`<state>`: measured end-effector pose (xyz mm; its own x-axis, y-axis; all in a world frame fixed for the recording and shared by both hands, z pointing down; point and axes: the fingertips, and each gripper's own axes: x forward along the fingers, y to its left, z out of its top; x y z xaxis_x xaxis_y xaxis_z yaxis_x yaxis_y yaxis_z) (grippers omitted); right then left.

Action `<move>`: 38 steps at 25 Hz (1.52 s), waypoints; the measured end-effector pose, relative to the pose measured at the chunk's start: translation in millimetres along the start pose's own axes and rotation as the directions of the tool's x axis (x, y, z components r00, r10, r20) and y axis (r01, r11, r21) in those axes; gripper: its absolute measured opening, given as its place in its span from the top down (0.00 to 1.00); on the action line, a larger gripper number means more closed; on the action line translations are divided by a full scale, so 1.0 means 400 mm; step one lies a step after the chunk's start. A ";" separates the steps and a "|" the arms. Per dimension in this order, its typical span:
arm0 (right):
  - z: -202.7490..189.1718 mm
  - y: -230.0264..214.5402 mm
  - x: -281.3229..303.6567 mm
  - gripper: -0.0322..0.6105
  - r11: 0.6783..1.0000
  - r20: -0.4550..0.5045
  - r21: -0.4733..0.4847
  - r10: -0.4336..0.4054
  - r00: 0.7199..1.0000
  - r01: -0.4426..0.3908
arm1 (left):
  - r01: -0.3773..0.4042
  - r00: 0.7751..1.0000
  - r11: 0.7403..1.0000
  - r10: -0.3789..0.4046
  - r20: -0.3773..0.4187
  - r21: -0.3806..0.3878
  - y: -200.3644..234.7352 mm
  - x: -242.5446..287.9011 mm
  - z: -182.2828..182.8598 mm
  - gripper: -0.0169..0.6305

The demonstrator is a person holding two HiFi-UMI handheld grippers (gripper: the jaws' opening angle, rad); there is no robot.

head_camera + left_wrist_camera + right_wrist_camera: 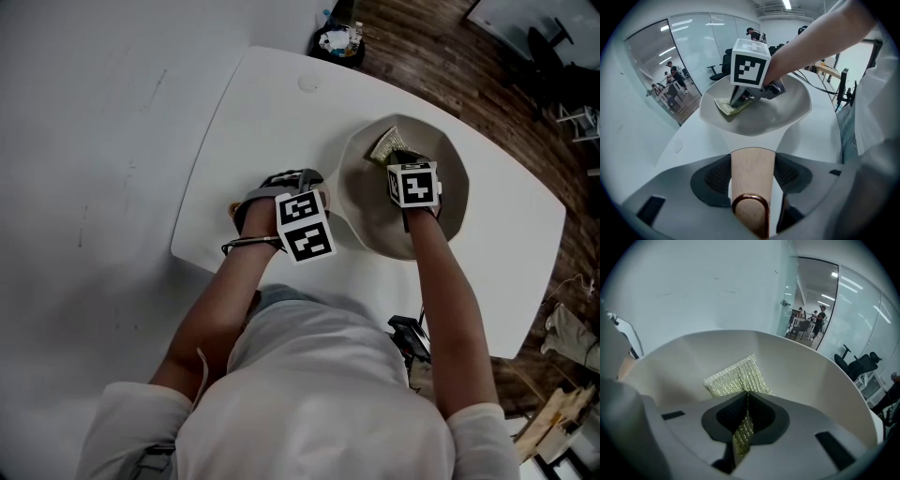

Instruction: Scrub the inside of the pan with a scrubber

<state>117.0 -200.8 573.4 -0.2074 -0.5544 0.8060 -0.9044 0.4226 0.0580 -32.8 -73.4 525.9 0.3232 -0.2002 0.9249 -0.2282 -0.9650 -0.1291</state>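
Your left gripper (pixel 753 164) is clamped on the pan's wooden handle (pixel 751 187), whose long axis runs straight ahead into the pan (pixel 780 117). Further right, your right gripper (pixel 746 414) pinches the scrubber (pixel 733 378). Its free end points forward, apparently against the far inner wall, so scrub from there.

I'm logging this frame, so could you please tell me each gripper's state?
The left gripper is closed on the pan handle.
The right gripper is closed on the scrubber.
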 end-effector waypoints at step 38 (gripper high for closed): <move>-0.088 0.296 -0.079 0.91 0.795 -0.275 0.182 0.607 0.746 -0.579 | -0.007 1.000 1.000 0.007 -0.022 0.005 -0.013 0.014 0.008 0.55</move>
<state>29.7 -108.1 575.7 -0.6008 0.0401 0.7984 -0.6667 0.5261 -0.5280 -27.0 -70.1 530.7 0.3017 -0.2033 0.9315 -0.2260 -0.9644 -0.1372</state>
